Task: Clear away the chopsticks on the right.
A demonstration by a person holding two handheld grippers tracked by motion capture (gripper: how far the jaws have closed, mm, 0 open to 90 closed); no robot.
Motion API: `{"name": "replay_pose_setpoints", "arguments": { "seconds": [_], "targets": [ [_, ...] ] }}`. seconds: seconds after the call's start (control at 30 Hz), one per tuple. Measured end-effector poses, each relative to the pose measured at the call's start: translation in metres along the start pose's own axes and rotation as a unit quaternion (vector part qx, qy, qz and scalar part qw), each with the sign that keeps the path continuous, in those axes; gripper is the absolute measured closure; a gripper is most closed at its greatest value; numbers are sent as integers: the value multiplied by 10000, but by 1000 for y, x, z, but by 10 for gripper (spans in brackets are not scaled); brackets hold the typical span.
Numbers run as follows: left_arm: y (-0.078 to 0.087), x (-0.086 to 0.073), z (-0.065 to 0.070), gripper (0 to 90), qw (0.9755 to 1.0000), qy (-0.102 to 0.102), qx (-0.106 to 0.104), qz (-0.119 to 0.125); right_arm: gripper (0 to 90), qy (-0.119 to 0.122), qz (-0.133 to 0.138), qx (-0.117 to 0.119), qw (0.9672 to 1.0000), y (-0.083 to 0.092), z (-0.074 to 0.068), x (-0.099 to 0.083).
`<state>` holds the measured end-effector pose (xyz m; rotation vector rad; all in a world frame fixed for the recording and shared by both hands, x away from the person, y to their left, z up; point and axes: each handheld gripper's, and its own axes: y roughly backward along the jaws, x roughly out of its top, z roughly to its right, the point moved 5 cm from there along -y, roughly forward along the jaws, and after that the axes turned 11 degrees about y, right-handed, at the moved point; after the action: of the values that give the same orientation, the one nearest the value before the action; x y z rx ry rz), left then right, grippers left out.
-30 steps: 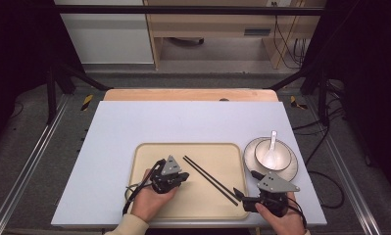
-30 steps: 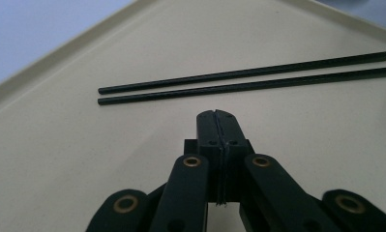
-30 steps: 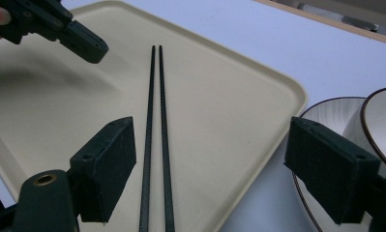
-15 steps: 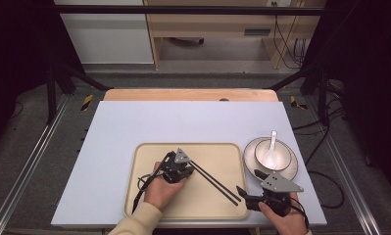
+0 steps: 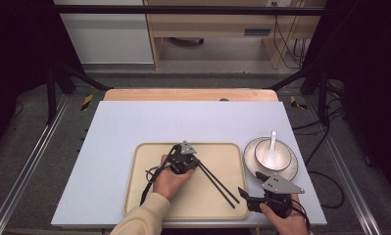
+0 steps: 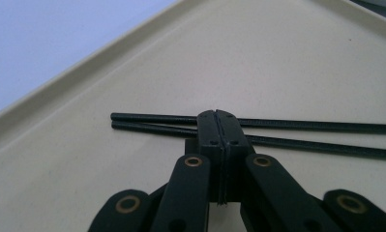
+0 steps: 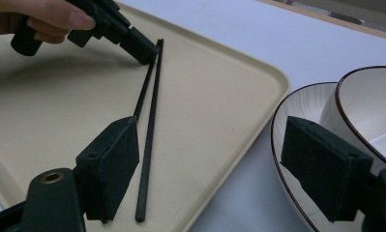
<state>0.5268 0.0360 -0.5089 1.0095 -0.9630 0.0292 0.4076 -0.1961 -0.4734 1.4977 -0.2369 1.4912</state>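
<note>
While the left claw (image 5: 199,164) sits over the beige tray (image 5: 144,196) on the pale bench (image 5: 134,122), its jaws are pressed fully together, tips right at the far ends of the two black chopsticks (image 5: 217,183). In the left gripper view the closed tips (image 6: 218,128) lie across the pair (image 6: 316,135) near one end; nothing visible between the pads, and whether the tips actually touch the sticks or hang just above them I can't tell from that angle. The chopsticks lie flat inside the tray, side by side, close at the left-claw end & spreading a bit toward the tray's near right corner. The left hand (image 5: 171,181) wraps the gripper body, cable looping back over the tray. The right claw (image 5: 242,192) rests at the bench's near right edge, just off the tray's right rim, jaws wide apart w/ nothing between them; its jaws have just been closing a touch, but they are plainly open. In the right gripper view its left pad (image 7: 111,166) stands over the near ends of the chopsticks (image 7: 149,145), its right pad (image 7: 326,169) in front of the plate (image 7: 289,145). The white bowl (image 5: 273,154) w/ a white spoon (image 5: 272,142) in it sits on that plate (image 5: 249,164), just right of the tray. The right hand (image 5: 286,220) holds its gripper at the bottom edge of the high view.
</note>
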Motion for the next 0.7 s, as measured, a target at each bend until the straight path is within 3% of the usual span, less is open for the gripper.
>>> {"name": "replay_pose_setpoints", "arguments": {
  "seconds": [0.37,0.7],
  "targets": [
    [-25,25,2,898,9999,-110,-106,-23,219,38,-168,-10,9999,-1,-3,-8],
    [-44,39,21,898,9991,-319,-273,-98,221,-4,-246,-28,9997,1,-2,-12]
  ]
}}
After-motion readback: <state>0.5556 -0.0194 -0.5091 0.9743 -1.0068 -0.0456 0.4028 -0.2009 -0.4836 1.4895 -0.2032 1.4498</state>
